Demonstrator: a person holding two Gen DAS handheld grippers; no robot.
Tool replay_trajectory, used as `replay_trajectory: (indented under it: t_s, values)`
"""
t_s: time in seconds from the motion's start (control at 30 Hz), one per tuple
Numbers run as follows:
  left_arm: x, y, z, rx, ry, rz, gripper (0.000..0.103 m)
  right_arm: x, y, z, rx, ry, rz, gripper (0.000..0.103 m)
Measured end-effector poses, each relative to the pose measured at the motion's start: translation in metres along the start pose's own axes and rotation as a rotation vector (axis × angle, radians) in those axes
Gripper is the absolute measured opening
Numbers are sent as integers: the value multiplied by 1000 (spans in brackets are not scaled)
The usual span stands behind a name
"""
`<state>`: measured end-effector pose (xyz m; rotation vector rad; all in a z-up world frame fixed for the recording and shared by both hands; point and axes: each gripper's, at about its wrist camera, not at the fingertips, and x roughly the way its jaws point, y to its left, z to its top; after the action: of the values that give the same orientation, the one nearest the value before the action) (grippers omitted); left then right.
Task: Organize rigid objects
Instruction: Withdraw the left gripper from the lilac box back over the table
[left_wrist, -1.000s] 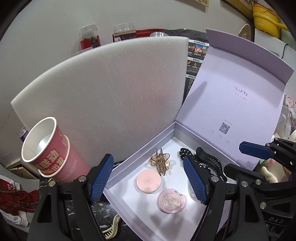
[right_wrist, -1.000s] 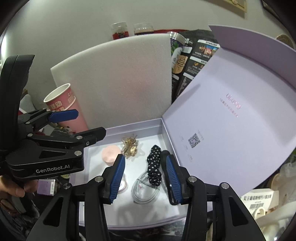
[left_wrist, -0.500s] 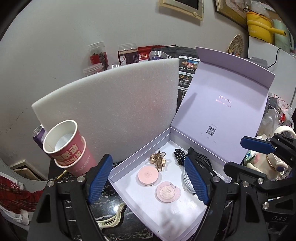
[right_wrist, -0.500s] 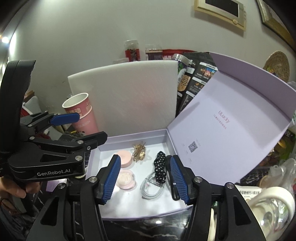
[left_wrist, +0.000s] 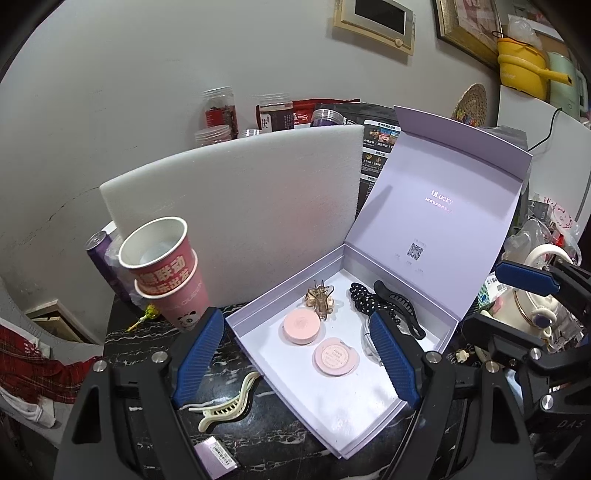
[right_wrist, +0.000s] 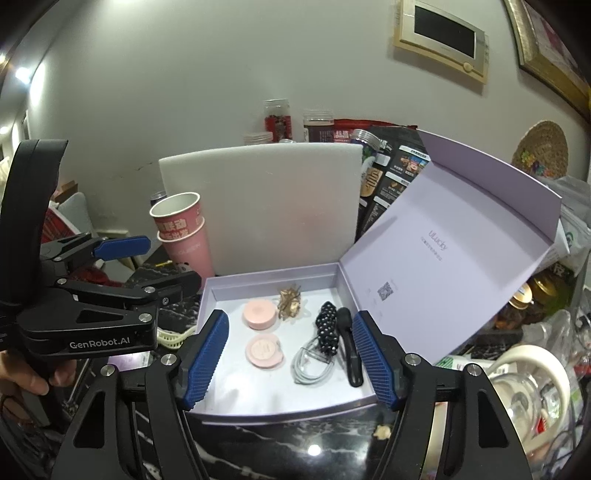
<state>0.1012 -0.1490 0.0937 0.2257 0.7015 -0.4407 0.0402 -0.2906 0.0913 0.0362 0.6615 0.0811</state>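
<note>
A lilac box (left_wrist: 295, 275) (right_wrist: 280, 410) lies with its lid (left_wrist: 443, 221) (right_wrist: 461, 258) propped up. It holds a gold claw clip (left_wrist: 320, 301) (right_wrist: 290, 301), two pink compacts (left_wrist: 301, 326) (right_wrist: 264, 350), a black beaded hair tie (left_wrist: 364, 299) (right_wrist: 327, 325), a black hair clip (left_wrist: 402, 310) (right_wrist: 351, 350) and a coiled cable (right_wrist: 312, 360). My left gripper (left_wrist: 294, 317) hovers before the box's left front. My right gripper (right_wrist: 290, 319) hovers before its front edge. Both jaws are opening, and neither grips anything.
A cream hair clip (left_wrist: 229, 404) (right_wrist: 170, 338) and a small lilac card (left_wrist: 216, 456) lie on the black marble top left of the box. Stacked red paper cups (left_wrist: 166, 273) and a white foam board (left_wrist: 240, 206) stand behind. Clutter with a white tape roll (right_wrist: 528, 373) crowds the right.
Both grippers have drawn back and up from the box, so more of the table shows. The right jaws have widened clearly, the left slightly. The black hair clip now lies in plain sight in the box.
</note>
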Motion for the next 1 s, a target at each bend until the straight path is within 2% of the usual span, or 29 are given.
replay_trajectory:
  t_s: [0.23, 0.7, 1.0]
  values:
    - [-16, 7, -14, -29, 5, -10, 82, -13, 13, -7, -19, -12, 15, 74]
    - [-51, 20, -54, -60, -14, 56, 82, -21, 47, -28, -40, 8, 79, 74]
    - [-56, 29, -84, -98, 17, 76, 82, -21, 65, -44, -55, 29, 110, 74]
